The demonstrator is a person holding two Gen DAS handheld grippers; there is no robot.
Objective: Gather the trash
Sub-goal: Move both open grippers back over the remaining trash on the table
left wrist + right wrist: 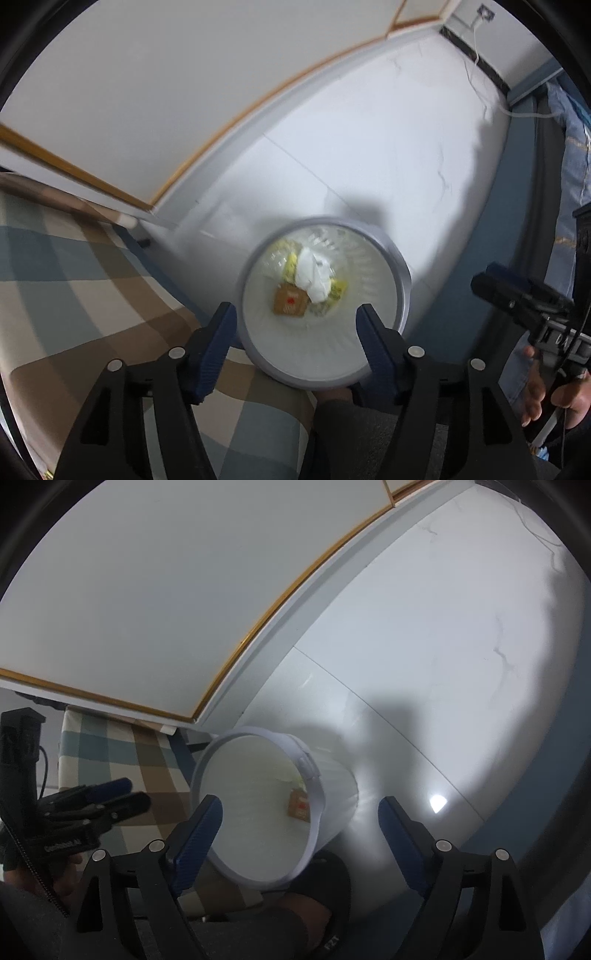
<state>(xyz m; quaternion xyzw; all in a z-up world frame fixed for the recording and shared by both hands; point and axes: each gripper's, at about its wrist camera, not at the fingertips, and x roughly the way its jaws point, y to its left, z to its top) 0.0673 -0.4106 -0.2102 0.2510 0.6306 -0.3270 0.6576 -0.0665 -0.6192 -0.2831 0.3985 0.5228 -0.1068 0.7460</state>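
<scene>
White floor tiles beside the checked bedcover carry the round white bin (325,302), where a white wad (314,273), a brown packet (290,302) and yellow scraps already lie, so collecting looks well advanced, with the left gripper (295,325) and right gripper (299,812) both spread and empty.

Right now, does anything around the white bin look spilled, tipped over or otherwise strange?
Nothing stands out. The white bin stands upright on the pale floor, and the trash lies inside it: a white crumpled tissue, a brown packet and yellow scraps. No litter shows on the floor around it.
</scene>
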